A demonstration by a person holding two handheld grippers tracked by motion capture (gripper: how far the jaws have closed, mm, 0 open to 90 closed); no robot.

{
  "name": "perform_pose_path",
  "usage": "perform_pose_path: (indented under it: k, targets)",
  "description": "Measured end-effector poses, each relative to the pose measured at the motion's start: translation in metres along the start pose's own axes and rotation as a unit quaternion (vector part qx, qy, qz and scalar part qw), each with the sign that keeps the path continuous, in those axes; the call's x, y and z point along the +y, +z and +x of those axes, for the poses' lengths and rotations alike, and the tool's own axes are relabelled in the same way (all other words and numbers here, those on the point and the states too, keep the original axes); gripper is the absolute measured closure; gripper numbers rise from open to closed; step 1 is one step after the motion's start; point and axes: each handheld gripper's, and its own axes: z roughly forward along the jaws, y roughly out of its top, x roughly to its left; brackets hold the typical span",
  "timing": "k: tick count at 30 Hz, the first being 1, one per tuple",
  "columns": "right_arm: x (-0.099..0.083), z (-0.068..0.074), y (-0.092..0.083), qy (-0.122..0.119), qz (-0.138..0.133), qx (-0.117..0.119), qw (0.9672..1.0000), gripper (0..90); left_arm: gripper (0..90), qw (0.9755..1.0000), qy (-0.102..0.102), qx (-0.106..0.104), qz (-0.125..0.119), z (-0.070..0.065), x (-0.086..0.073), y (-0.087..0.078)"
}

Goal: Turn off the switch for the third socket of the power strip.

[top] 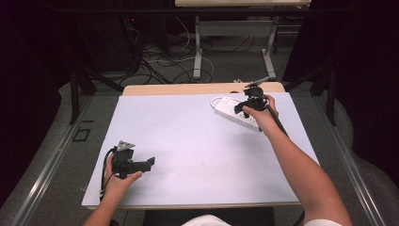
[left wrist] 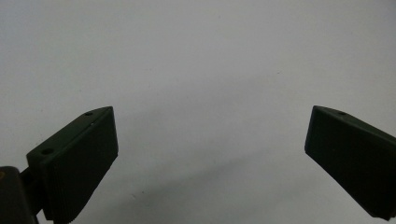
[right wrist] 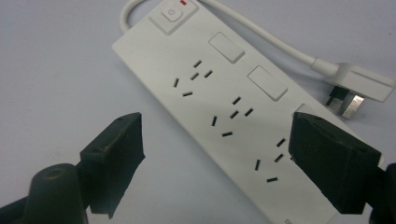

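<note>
White table [top: 188, 141] | power strip [top: 233, 110] far right | grey floor [top: 226, 61] | both jaws wide, empty

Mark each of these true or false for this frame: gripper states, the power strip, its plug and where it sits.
1. The right gripper has open jaws with the white power strip below them. True.
2. The left gripper is shut on a cable. False: its jaws stand wide apart over the bare white table sheet, nothing between them.
3. The strip's plug is pushed into one of its own sockets. False: it lies loose on the sheet beside the strip.
4. The strip has a switch button at the end where its cord leaves. True.
5. The strip lies at the table's near left corner. False: it lies far right in the high view.
</note>
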Motion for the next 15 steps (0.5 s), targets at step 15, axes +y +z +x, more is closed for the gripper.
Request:
perform_pose_path:
  k: [15]
  targets:
    - [-0.011, 0.022, -0.036, -0.033, -0.033, 0.034, 0.9983, 19.5, 2.4, 1.0000, -0.002, 0.000, -0.002, -0.001, 0.000, 0.000]
